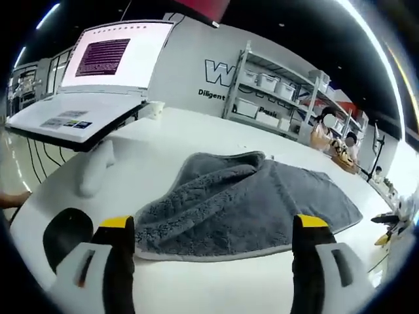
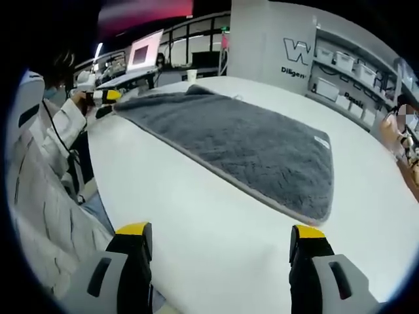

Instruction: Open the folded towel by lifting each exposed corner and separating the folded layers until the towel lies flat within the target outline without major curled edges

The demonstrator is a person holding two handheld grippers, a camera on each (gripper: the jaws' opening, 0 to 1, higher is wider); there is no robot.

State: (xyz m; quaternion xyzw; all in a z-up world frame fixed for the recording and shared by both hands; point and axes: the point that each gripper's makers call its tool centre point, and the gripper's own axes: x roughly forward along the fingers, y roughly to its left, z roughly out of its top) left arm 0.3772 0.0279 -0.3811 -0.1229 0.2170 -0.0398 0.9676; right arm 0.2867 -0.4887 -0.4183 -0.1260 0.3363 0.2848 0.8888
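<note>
A grey towel (image 1: pixel 249 203) lies on the white table (image 1: pixel 196 281), with a folded, rumpled layer along its left part and a pale hem at the near edge. My left gripper (image 1: pixel 213 245) stands open just in front of that near edge, nothing between its yellow-tipped fingers (image 1: pixel 118 226). In the right gripper view the same towel (image 2: pixel 242 144) spreads mostly flat with a small white label near its right corner. My right gripper (image 2: pixel 222 245) is open over bare table, short of the towel's long edge. The left gripper (image 2: pixel 105 97) appears far off at the towel's far left corner.
An open laptop (image 1: pixel 98 85) sits on a stand at the table's back left, with a white object (image 1: pixel 95 167) below it. Shelves with white bins (image 1: pixel 275 98) line the back wall. A person's sleeve (image 2: pixel 46 196) fills the left side. People sit at the far right (image 1: pixel 334 137).
</note>
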